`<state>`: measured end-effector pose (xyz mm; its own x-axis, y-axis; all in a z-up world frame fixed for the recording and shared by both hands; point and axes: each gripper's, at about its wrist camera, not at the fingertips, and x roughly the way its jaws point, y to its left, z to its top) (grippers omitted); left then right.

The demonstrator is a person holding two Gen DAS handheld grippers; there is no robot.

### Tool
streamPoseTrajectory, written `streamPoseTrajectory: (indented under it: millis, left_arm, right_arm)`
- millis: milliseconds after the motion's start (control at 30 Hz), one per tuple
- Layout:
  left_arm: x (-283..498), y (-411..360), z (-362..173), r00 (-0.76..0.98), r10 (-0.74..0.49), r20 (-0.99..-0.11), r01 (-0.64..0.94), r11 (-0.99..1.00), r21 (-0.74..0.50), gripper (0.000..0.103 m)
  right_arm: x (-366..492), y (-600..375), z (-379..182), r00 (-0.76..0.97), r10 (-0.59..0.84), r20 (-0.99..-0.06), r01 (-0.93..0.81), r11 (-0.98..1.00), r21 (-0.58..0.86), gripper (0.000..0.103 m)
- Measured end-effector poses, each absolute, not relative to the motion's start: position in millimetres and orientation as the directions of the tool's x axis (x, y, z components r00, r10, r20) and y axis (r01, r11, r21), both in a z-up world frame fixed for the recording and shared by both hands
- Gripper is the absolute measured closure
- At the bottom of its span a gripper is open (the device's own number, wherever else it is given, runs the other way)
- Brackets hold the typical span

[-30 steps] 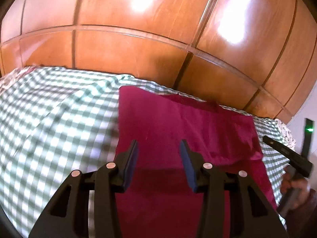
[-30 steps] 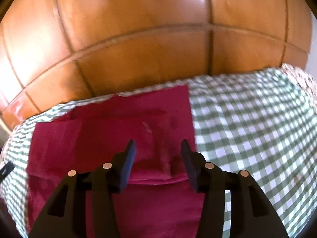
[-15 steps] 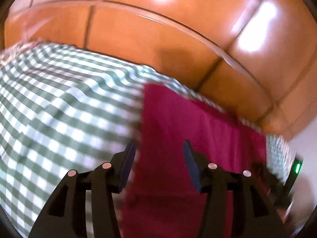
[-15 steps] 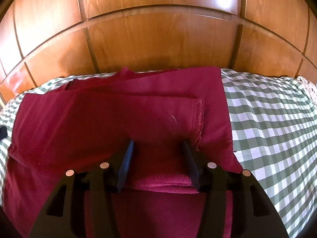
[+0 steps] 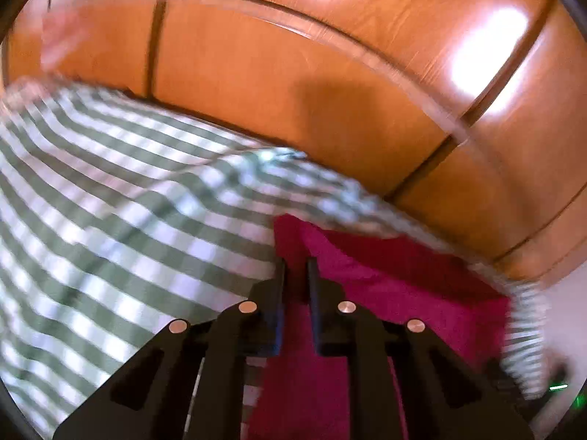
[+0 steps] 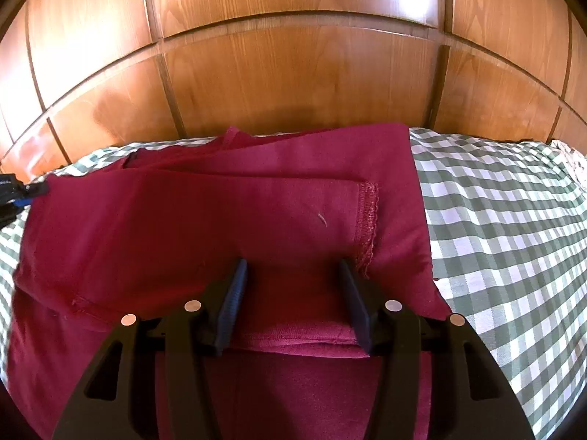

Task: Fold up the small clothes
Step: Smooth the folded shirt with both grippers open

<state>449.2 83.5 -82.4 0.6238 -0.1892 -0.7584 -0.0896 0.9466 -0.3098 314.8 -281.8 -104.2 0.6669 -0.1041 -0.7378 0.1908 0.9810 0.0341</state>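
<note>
Your left gripper (image 5: 295,275) is closing its jaws at the left edge of the maroon garment (image 6: 205,227), and a strip of that edge is showing in the narrow gap between the fingers; the view is blurred, so you cannot be sure the pads are pressing on the cloth. Your right gripper (image 6: 293,275) is hanging with its jaws apart over the garment's near right part, the fingertips straddling a folded layer without pinching it. A stitched hem (image 6: 368,220) is running just beside the right fingertip.

The garment is lying on the green checked bedcover (image 6: 506,227), its far edge reaching close to the wooden panelled wall (image 6: 293,73). To the right of the garment you are looking at a wide stretch of bare bedcover. In the left wrist view the bedcover (image 5: 110,238) is spreading out just as broadly to the garment's (image 5: 396,293) left. Behind, the wall (image 5: 293,73) is closing off the far side.
</note>
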Motion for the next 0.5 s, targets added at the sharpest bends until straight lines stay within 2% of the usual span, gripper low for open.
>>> streamPoseTrajectory:
  millis: [67, 167, 200, 233, 300, 500]
  left_arm:
    - [455.4, 71.2, -100.8, 0.595, -0.080, -0.799, -0.101, 0.980, -0.174, 0.087]
    - [451.2, 53.7, -105.3, 0.635, 0.020, -0.772, -0.093, 0.994, -0.051, 0.084]
    - [450.8, 53.6, -102.5, 0.630, 0.038, -0.776, -0.115, 0.992, -0.044, 0.079]
    - [447.2, 56.6, -97.8, 0.625, 0.052, -0.779, -0.144, 0.988, -0.050, 0.070]
    - [433.2, 61.6, -87.4, 0.634, 0.029, -0.773, -0.153, 0.984, -0.088, 0.068]
    - [353.9, 50.9, -71.0, 0.655, -0.003, -0.756, -0.069, 0.996, -0.064, 0.067]
  right_arm:
    - [315.5, -279.0, -105.0, 0.666, -0.119, -0.737, 0.189, 0.982, 0.012, 0.051]
    - [316.1, -278.0, -105.6, 0.666, -0.126, -0.735, 0.186, 0.983, 0.000, 0.051]
    - [316.1, -278.7, -105.7, 0.667, -0.122, -0.735, 0.186, 0.983, 0.006, 0.051]
    - [316.0, -279.7, -105.7, 0.667, -0.118, -0.735, 0.186, 0.983, 0.011, 0.051]
    - [315.7, -281.0, -105.9, 0.669, -0.113, -0.735, 0.185, 0.983, 0.018, 0.051]
    - [315.8, -280.3, -106.2, 0.669, -0.113, -0.735, 0.185, 0.983, 0.018, 0.051]
